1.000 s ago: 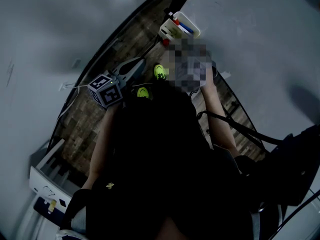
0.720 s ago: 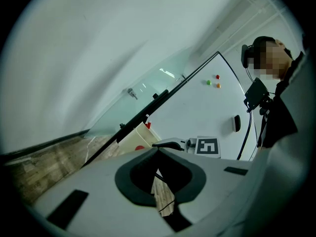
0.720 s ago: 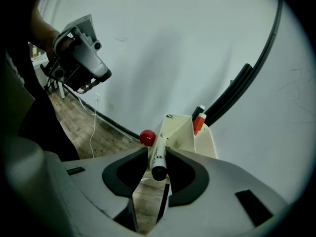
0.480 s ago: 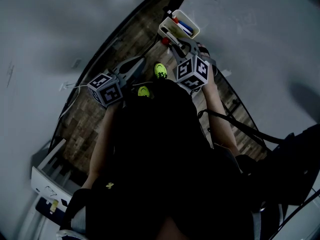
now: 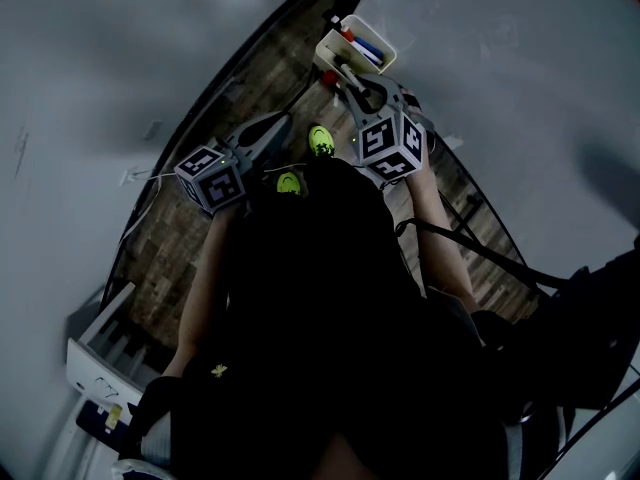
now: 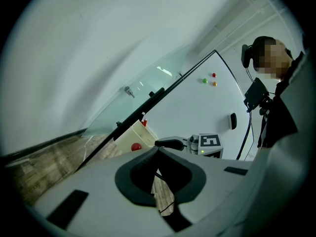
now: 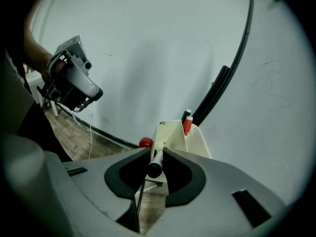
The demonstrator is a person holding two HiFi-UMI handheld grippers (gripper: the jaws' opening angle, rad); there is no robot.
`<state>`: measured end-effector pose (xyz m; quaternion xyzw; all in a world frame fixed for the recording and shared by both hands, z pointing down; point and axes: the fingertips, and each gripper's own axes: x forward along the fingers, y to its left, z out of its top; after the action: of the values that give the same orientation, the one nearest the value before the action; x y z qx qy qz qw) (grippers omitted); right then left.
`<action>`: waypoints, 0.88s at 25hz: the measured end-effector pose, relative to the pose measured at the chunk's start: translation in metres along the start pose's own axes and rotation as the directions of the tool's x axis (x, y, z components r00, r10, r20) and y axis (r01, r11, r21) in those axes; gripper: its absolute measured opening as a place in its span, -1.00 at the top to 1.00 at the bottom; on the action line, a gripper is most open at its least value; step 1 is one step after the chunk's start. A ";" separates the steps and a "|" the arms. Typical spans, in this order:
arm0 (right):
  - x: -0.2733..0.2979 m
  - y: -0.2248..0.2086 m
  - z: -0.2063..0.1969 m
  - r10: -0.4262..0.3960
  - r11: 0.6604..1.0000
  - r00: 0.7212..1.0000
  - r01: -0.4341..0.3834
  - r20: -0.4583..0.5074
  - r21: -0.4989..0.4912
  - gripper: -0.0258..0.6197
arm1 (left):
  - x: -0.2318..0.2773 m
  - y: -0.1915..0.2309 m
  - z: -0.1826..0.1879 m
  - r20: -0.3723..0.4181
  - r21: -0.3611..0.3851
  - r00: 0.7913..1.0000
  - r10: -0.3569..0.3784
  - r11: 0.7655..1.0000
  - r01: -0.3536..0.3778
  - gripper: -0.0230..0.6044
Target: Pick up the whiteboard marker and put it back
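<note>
A white whiteboard marker [image 7: 156, 163] with a dark end lies between the jaws of my right gripper [image 7: 158, 152]. The jaws are closing, and both pads touch the marker. It points at a cream marker tray [image 7: 173, 135] hung by the whiteboard's frame, holding a red marker [image 7: 187, 125] and a darker one. In the head view the right gripper [image 5: 352, 76] reaches the tray [image 5: 330, 53]. My left gripper [image 6: 157, 149] is held level to the left, away from the tray, jaws together and empty. In the head view the left gripper [image 5: 283, 120] stands over the wooden floor.
A red round magnet [image 7: 145, 142] sits beside the tray. The whiteboard carries small coloured magnets [image 6: 209, 79] and a dark eraser [image 6: 233, 120]. Green shoes [image 5: 320, 141] stand on the wooden floor below. A cable [image 7: 90, 132] runs along the wall's base.
In the head view the right gripper has shifted slightly up towards the tray and rolled a little. The left gripper has stayed where it was.
</note>
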<state>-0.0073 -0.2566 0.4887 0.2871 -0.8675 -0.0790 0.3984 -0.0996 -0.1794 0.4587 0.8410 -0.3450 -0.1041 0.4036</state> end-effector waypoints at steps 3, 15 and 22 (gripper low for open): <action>-0.006 -0.001 0.000 0.002 0.999 1.000 -0.003 0.014 0.051 0.66 | 0.001 -0.003 -0.002 -0.006 0.005 1.000 -0.011 1.000 0.011 0.88; -0.021 -0.010 0.015 -0.051 0.989 0.996 0.040 0.076 0.141 0.67 | 0.000 -0.009 -0.006 -0.020 0.025 0.999 -0.044 0.999 0.045 0.88; -0.036 -0.018 0.034 -0.086 0.980 0.987 0.060 0.137 0.188 0.67 | 0.001 -0.012 -0.004 -0.020 0.038 0.998 -0.062 0.997 0.063 0.88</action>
<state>-0.0063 -0.2541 0.4359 0.3478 -0.8865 -0.0338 0.3034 -0.0912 -0.1721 0.4519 0.8600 -0.3168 -0.1020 0.3869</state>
